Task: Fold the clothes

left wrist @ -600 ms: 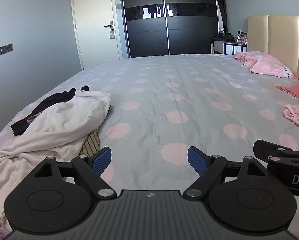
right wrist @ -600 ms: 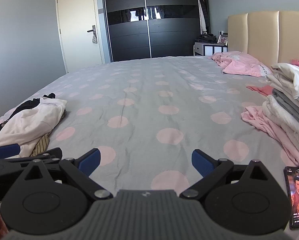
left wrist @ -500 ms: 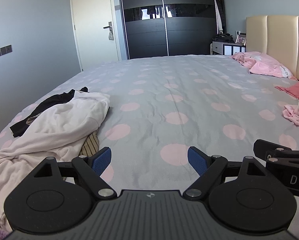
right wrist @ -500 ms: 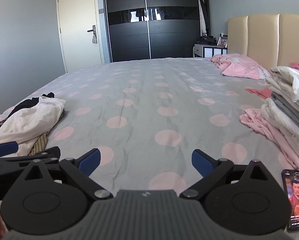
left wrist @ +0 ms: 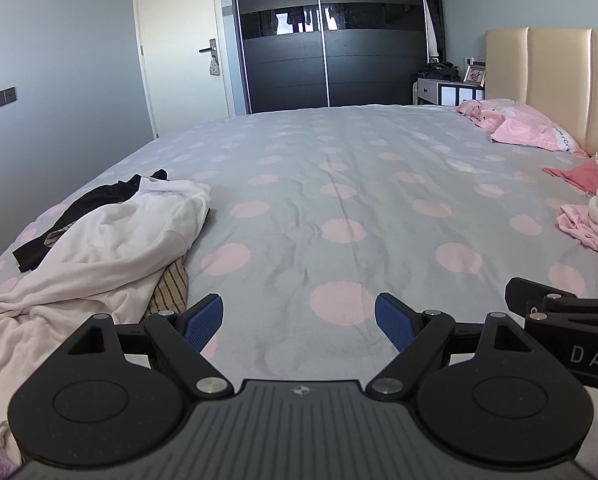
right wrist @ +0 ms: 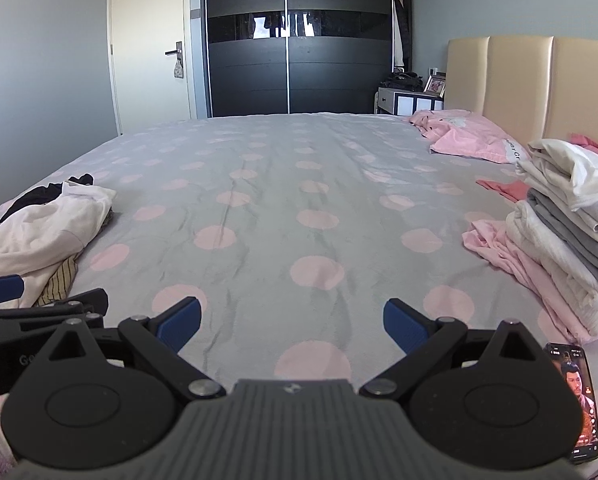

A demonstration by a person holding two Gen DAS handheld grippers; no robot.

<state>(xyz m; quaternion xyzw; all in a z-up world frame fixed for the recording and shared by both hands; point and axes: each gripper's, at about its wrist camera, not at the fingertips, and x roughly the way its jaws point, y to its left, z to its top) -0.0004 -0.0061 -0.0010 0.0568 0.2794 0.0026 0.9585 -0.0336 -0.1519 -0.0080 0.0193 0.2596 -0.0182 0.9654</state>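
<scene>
The left hand-held gripper (left wrist: 299,316) hung low over the near edge of the bed (left wrist: 339,184), its blue pads spread wide with nothing between them. The right hand-held gripper (right wrist: 291,326) was in the same posture just to its right, jaws likewise apart and empty, both pointing across the grey, pink-dotted sheet toward the dark wardrobe (right wrist: 295,40).

Taking the bed as the landmark: on its left side, near the front edge, lay a heap of unfolded clothes, a rumpled white garment (left wrist: 107,248) on top, a black one (left wrist: 87,204) sticking out behind it and a striped piece (left wrist: 173,288) peeking from under its near side. On the bed's right side, near the headboard (right wrist: 539,88), stood a stack of folded clothes (right wrist: 571,216) (whites and greys), resting on a loose pink garment (right wrist: 499,248). A phone (right wrist: 577,396) with its screen lit lay at the bed's front right corner, just beside that stack. A pink pillow (right wrist: 471,140) sat at the far right of the bed against the headboard.
</scene>
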